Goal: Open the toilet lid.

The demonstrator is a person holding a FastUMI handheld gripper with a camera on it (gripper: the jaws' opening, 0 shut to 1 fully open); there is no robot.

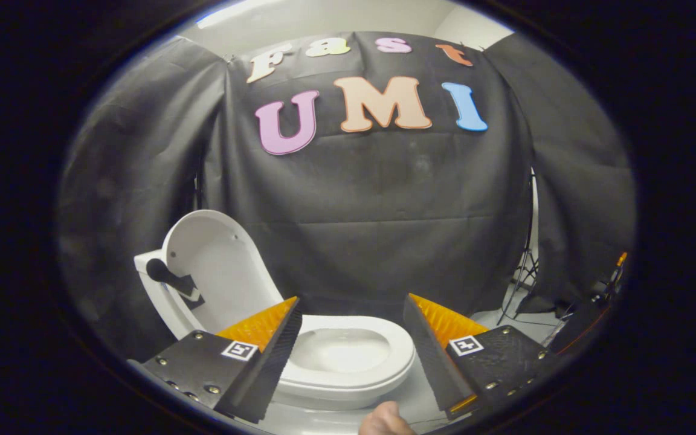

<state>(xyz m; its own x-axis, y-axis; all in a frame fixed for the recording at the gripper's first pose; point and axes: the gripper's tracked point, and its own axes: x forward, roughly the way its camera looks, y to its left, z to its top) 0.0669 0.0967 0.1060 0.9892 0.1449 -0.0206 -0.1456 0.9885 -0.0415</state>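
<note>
My tool (348, 356) is spread wide, holding nothing. The lid (215, 266) stands upright behind the seat (354, 362); I judge it fully open.

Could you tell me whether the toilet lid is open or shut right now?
Open. The lid stands raised against the tank, leaving the seat and bowl uncovered. The gripper is open, holding nothing.

**Toilet lid stands raised, gripper spread wide**

The gripper (351, 344) holds nothing, its fingers (269, 356) set far apart. Between and just beyond them sits the toilet (348, 371), seat down and bowl showing. The lid (218, 266) stands upright at the toilet's back, a dark handle (170, 278) on its face. A tripod (526, 266) stands near the cloth wall, well apart from the toilet.
</note>
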